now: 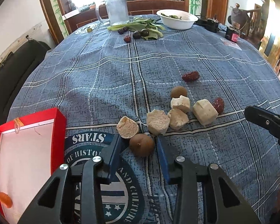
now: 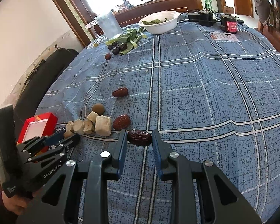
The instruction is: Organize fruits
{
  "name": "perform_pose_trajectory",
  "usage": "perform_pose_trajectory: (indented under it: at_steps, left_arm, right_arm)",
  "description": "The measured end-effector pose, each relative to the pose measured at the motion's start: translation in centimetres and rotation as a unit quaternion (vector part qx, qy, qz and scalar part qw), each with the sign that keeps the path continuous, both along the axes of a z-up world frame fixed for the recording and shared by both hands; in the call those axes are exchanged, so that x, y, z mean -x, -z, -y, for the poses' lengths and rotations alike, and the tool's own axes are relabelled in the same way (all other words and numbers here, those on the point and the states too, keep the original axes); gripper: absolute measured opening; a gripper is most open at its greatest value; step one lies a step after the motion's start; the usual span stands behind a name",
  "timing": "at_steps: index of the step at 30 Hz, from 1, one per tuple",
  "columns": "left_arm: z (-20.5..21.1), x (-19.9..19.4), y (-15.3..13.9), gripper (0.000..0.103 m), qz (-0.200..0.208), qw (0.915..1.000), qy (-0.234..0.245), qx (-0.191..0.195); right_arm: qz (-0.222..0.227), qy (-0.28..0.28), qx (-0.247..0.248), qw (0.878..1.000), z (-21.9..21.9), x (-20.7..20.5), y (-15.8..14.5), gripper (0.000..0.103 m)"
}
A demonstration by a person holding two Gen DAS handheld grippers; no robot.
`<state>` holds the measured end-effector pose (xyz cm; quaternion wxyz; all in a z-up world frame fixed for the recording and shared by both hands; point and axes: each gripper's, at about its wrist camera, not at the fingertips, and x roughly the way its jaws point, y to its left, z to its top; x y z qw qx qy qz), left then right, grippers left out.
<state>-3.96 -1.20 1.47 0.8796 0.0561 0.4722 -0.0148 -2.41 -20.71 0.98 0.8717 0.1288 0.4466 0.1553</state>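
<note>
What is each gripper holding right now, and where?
Nothing yet. Left gripper brackets a brown longan; right gripper brackets a dark date, both open.

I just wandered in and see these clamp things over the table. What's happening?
A person holds a two-finger gripper in each hand, sorting fruit on a blue tablecloth. The open left gripper straddles a round brown fruit beside a red box. The open right gripper straddles a dark wrinkled date. Neither is gripped yet.
</note>
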Motion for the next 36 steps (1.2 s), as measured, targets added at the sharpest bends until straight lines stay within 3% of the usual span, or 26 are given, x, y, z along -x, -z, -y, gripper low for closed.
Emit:
perform_pose_trajectory:
  at_steps: [3,6,12,20,30,36]
  left_arm:
    - [0.2,0.2,0.0,0.023,-0.004,0.9999,-0.004,0.014]
    - [0.7,0.5,0.0,0.023,0.002,1.0,-0.002,-0.001]
    - [0.6,0.6,0.0,0.023,0.002,1.0,-0.006,0.003]
    - [1.7,2.5,-0.7,0.024,0.002,0.9994,0.015,0.031]
    - [2.0,7.4,-4.7,0.024,0.051,0.9945,0.049,0.077]
    - [-1.5,11.9,-8.0,0.024,0.101,0.9909,0.027,0.085]
  right_arm:
    - [0.005,0.0,-0.002,1.0,0.0,0.1,-0.3,0.028]
    - [0.013,-0.002,-0.005,1.0,0.0,0.3,-0.5,0.028]
    - [0.018,0.0,-0.01,1.0,0.2,0.3,-0.8,0.028]
    - [0.029,0.008,-0.011,0.999,0.7,0.3,-1.1,0.028]
    - [0.072,0.051,-0.018,0.996,2.6,0.1,-1.9,0.028]
    - [0.09,0.088,-0.022,0.992,3.9,0.0,-2.1,0.028]
